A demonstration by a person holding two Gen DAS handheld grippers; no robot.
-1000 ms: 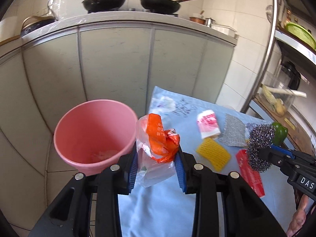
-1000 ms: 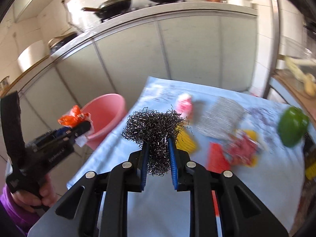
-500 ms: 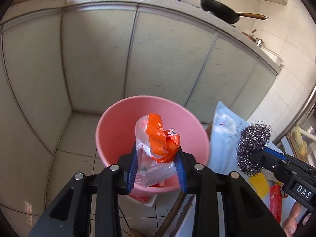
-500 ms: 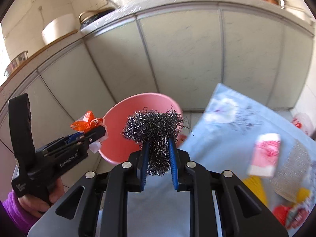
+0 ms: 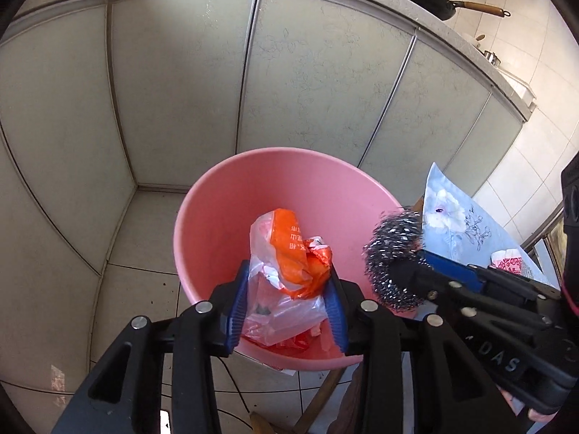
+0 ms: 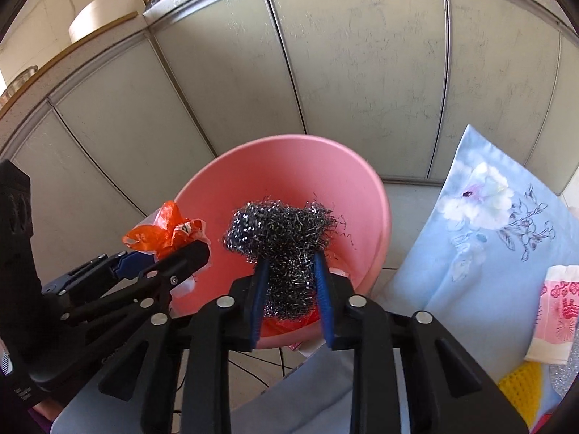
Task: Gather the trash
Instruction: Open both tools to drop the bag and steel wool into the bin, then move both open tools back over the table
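Both grippers poised over the bin, loads not yet released.

The left gripper (image 5: 289,300) has its jaws clamped on a crumpled bag (image 5: 289,267), clear and orange plastic, held above the open mouth of the pink bin (image 5: 224,195) so that it should drop inside on release. The right gripper (image 6: 291,289) has its jaws closed on a wad of steel wool (image 6: 282,231), likewise over the bin (image 6: 362,181), near its right side. The bin stands on the floor by the cabinet doors (image 5: 181,72), beside the bench with its blue cloth (image 6: 481,238); some red scraps already lie at its bottom. Compared with 1 second ago, both grippers have left the bench and now sit over the bin; compared with 0.5 seconds ago, they are closer in and lower. Release appears to be next.
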